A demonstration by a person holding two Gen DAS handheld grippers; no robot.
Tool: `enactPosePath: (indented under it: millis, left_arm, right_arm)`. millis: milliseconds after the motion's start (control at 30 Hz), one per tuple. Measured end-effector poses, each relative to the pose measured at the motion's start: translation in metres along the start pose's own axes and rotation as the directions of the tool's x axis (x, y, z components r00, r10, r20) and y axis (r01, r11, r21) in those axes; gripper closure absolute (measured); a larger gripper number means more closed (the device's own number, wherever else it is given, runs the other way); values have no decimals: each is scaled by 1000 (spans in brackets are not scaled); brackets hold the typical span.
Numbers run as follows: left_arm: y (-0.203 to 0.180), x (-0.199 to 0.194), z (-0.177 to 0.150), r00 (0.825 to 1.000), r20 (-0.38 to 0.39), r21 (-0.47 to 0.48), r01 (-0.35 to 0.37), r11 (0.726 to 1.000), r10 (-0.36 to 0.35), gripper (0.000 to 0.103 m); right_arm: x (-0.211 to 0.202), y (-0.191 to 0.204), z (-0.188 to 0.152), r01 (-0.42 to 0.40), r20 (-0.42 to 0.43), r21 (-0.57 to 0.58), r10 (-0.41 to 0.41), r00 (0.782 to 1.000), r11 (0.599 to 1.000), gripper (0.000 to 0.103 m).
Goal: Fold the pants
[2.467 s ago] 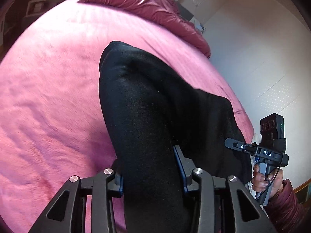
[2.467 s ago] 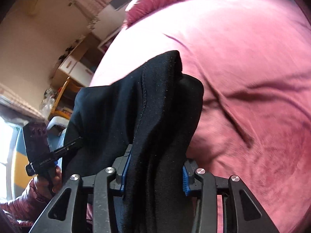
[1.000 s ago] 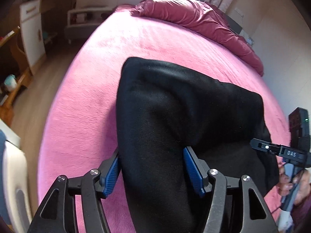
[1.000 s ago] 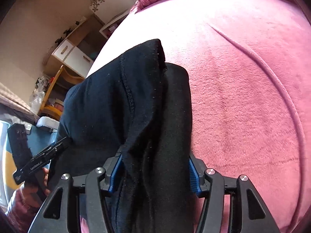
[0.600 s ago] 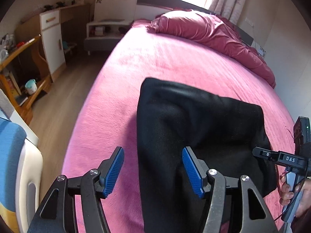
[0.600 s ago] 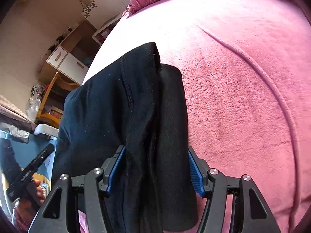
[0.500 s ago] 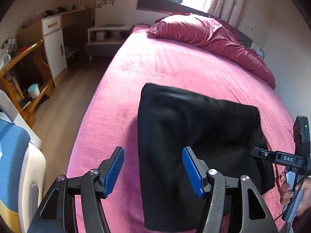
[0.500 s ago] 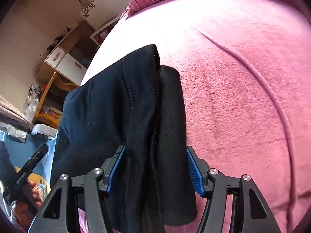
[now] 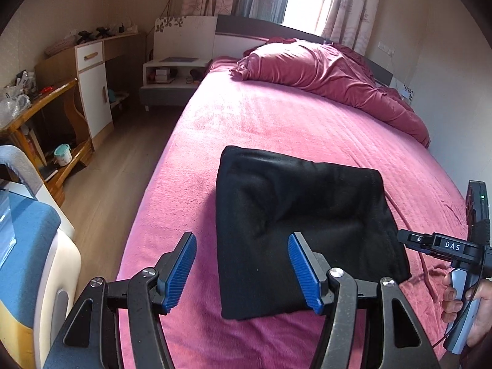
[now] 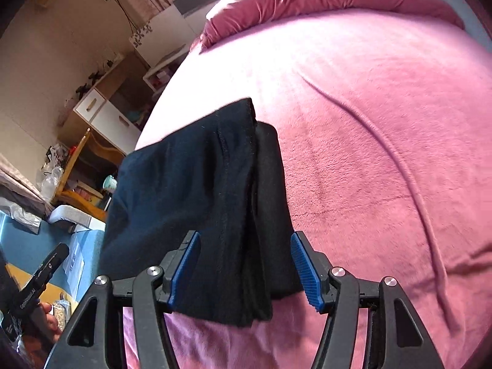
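Note:
The black pants (image 9: pixel 295 224) lie folded into a thick rectangle on the pink bed cover (image 9: pixel 276 123). My left gripper (image 9: pixel 243 269) is open above the near left corner of the fold, holding nothing. In the right wrist view the pants (image 10: pixel 203 203) show stacked layers with a stitched seam. My right gripper (image 10: pixel 244 269) is open, its blue pads either side of the near end of the fold, not gripping it. The right gripper's body (image 9: pixel 455 246) shows at the right edge of the left wrist view.
A crumpled maroon duvet (image 9: pixel 323 70) lies at the head of the bed. Left of the bed are wood floor (image 9: pixel 117 166), a nightstand (image 9: pixel 169 77), a white cabinet (image 9: pixel 92 86) and a cluttered wooden desk (image 9: pixel 33 113). A blue and cream object (image 9: pixel 30 261) stands near left.
Both grippers opened and let go of the pants, then drew back and up. The folded pants now rest flat on the bed.

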State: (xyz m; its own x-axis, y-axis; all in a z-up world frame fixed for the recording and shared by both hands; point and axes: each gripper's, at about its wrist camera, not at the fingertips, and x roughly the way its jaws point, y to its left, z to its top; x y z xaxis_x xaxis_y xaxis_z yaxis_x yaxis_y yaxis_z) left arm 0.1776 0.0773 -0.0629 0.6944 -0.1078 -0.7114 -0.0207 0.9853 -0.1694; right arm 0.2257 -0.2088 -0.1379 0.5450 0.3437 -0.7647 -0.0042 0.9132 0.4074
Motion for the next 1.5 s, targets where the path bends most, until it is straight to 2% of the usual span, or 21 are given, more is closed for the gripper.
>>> enactPosePath:
  millis: [200, 433, 667, 800, 1000, 1500]
  left_arm:
    - [-6, -31, -17, 999, 45, 8, -17, 1000, 17, 40]
    - [-13, -64, -40, 995, 91, 14, -36, 999, 34, 40]
    - [-22, -77, -66, 993, 87, 11, -76, 997, 75, 40]
    - [-22, -84, -81, 992, 96, -13, -80, 997, 81, 40]
    - [-26, -91, -95, 990, 101, -4, -96, 995, 96, 40]
    - [-30, -94, -99, 990, 104, -5, -96, 995, 96, 39]
  right_arm:
    - [-34, 22, -25, 46, 84, -50, -42, 996, 998, 40]
    - [-60, 50, -63, 115, 144, -109, -99, 985, 987, 40]
    - [-67, 68, -98, 205, 176, -110, -184, 967, 973, 39]
    - [-76, 80, -115, 263, 205, -117, -236, 950, 958, 38]
    - [-83, 95, -134, 325, 248, -179, -277, 928, 929, 38]
    - [-93, 98, -147, 342, 262, -180, -290, 920, 922, 37]
